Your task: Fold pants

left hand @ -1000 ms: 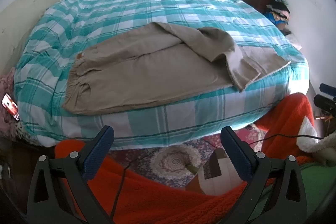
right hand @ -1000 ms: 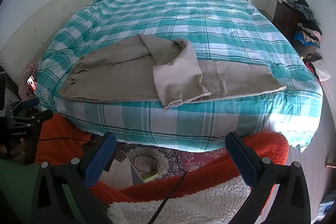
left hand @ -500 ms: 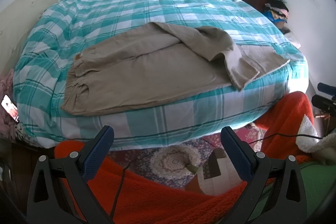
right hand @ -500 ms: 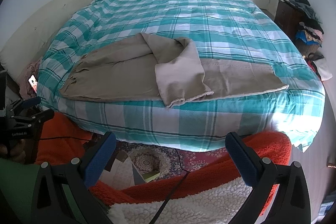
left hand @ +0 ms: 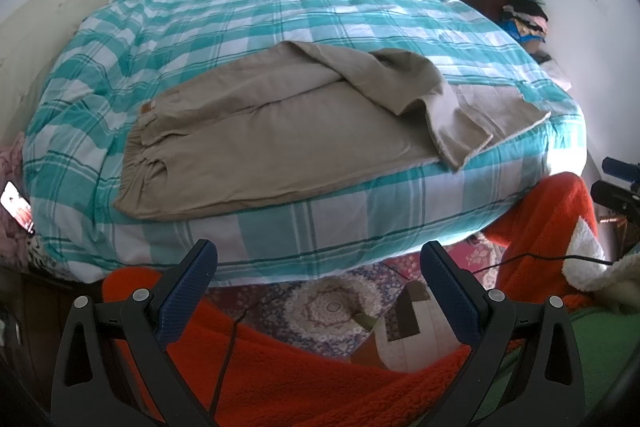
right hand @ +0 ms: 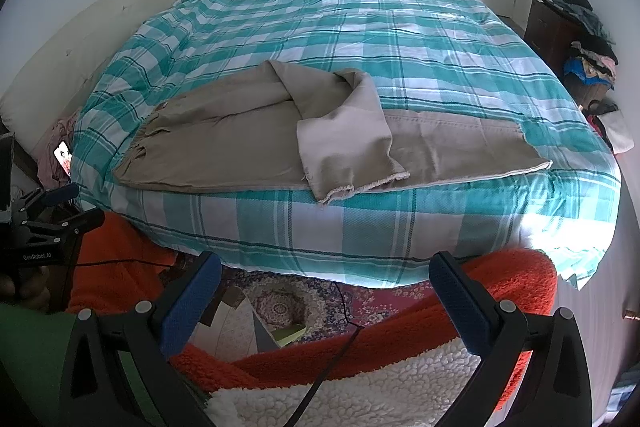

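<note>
Beige pants (left hand: pixel 256 135) lie along the near edge of the bed, waistband to the left. One leg is flipped back and crumpled over the other (left hand: pixel 404 83); its cuff (right hand: pixel 352 167) rests near the bed's front edge. The other leg lies flat, its hem (right hand: pixel 532 163) pointing right. My left gripper (left hand: pixel 316 263) hangs open below the bed edge, nothing between its blue pads. My right gripper (right hand: pixel 326 271) is open too, held low in front of the bed. The left gripper (right hand: pixel 52 215) also shows at the right wrist view's left edge.
A teal and white checked duvet (left hand: pixel 320 7) covers the bed. An orange fleece garment (left hand: pixel 280 367) fills the foreground. A patterned rug (left hand: pixel 328 303) lies below. A phone (left hand: pixel 16 207) sits left of the bed. A dark dresser piled with clothes (right hand: pixel 576 39) stands at right.
Both cameras have drifted slightly, so the bed sits a little lower and nearer in view. The pants have not moved and both grippers stay open.
</note>
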A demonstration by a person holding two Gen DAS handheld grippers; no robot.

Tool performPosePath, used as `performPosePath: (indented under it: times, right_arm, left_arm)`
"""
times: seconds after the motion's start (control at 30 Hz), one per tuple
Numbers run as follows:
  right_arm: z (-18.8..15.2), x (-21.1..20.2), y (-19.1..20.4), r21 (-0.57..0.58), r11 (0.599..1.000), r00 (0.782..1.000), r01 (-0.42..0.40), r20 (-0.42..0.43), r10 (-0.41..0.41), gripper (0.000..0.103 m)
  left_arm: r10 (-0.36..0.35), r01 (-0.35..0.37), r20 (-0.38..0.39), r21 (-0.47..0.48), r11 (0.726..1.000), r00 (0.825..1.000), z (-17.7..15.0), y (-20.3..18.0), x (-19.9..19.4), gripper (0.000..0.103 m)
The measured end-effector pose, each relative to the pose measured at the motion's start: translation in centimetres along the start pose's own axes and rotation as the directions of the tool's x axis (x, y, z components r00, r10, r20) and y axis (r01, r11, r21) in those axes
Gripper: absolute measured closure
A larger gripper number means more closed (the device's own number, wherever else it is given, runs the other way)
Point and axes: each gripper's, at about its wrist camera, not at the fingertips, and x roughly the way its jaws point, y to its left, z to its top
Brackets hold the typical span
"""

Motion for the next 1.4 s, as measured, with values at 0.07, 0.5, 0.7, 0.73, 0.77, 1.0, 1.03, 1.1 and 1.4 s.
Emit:
performPosePath:
  times: [0.07, 0.5, 0.7, 0.73, 0.77, 1.0, 1.03, 1.1, 1.4]
  right_arm:
    - [0.00, -0.01, 0.03, 0.000, 1.000, 1.000, 0.000, 0.001, 0.000, 0.000]
    - [-0.10, 0.34, 0.18, 0.002, 1.000, 1.000, -0.006, -0.005, 0.006, 0.000]
    - [-0.06, 0.31, 0.01, 0.003, 1.000, 1.000, -0.005, -0.004, 0.005, 0.000]
    - [-0.06, 0.31, 0.01, 0.004, 1.000, 1.000, -0.005, -0.005, 0.005, 0.000]
    - [-0.07, 0.33, 0.06, 0.005, 1.000, 1.000, -0.005, -0.006, 0.005, 0.000]
    - [-0.23, 0.49, 0.41, 0.004, 1.000, 1.000, -0.007, -0.005, 0.007, 0.000]
    - [-0.27, 0.55, 0.34, 0.004, 1.000, 1.000, -0.008, -0.005, 0.008, 0.000]
    - [-0.25, 0.53, 0.33, 0.005, 1.000, 1.000, -0.009, -0.005, 0.009, 0.000]
    - [-0.23, 0.52, 0.26, 0.005, 1.000, 1.000, -0.010, -0.006, 0.010, 0.000]
  left_arm:
    - [0.000, 0.000, 0.000, 0.000, 1.000, 1.000, -0.01, -0.01, 0.00, 0.001]
    - [-0.001, 0.001, -0.004, 0.005, 1.000, 1.000, -0.09, -0.29, 0.13, 0.001]
    - [-0.002, 0.002, -0.004, 0.006, 1.000, 1.000, -0.06, -0.29, 0.22, 0.001]
    - [-0.002, 0.002, -0.005, 0.006, 1.000, 1.000, -0.06, -0.30, 0.22, 0.001]
    - [-0.002, 0.002, -0.004, 0.006, 1.000, 1.000, -0.06, -0.29, 0.22, 0.001]
    - [-0.002, 0.002, -0.005, 0.006, 1.000, 1.000, -0.05, -0.34, 0.24, 0.001]
    - [-0.002, 0.002, -0.005, 0.006, 1.000, 1.000, -0.04, -0.30, 0.23, 0.001]
    - [-0.002, 0.002, -0.006, 0.006, 1.000, 1.000, -0.04, -0.31, 0.23, 0.001]
    - [-0.002, 0.002, -0.001, 0.011, 1.000, 1.000, -0.22, -0.66, 0.41, 0.001]
